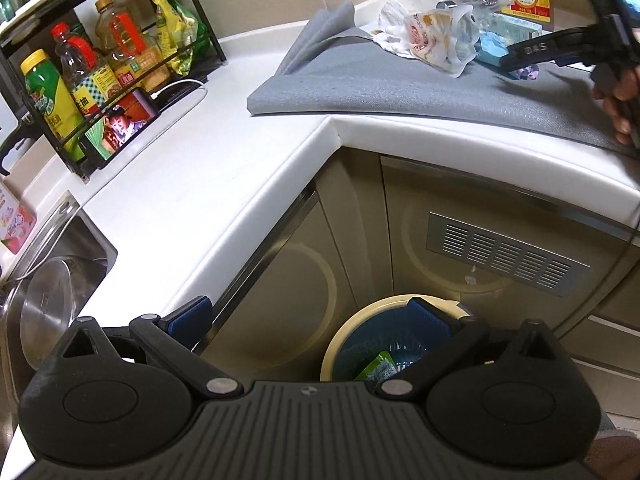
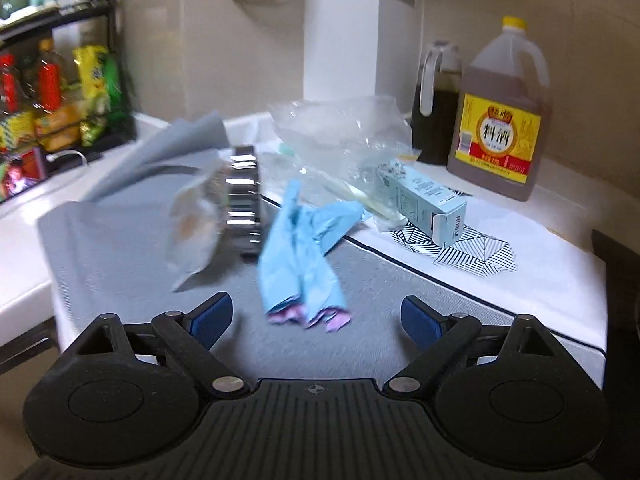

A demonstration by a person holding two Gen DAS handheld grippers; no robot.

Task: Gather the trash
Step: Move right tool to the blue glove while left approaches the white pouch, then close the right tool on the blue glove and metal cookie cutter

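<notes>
Two tongs: right tongs (image 2: 316,314) were spread wide and empty; left tongs (image 1: 308,316) were also spread, holding nothing.
Wrapper: a crumpled blue wrapper (image 2: 300,256) lay on the grey mat (image 2: 120,248) on the surface, just ahead of the right tongs, between the lines of its fingers.
Axis: its length ran away from the tongs, tilted slightly.
Nearer hand: the right.
Bin: the bin (image 1: 344,344) stood on the floor under the left tongs, a green packet (image 1: 382,366) inside.

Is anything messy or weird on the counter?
Yes. Trash is heaped on the grey mat: a crumpled blue wrapper, a clear plastic bag and a small carton lying on its side. The mat's far corner is folded up.
</notes>
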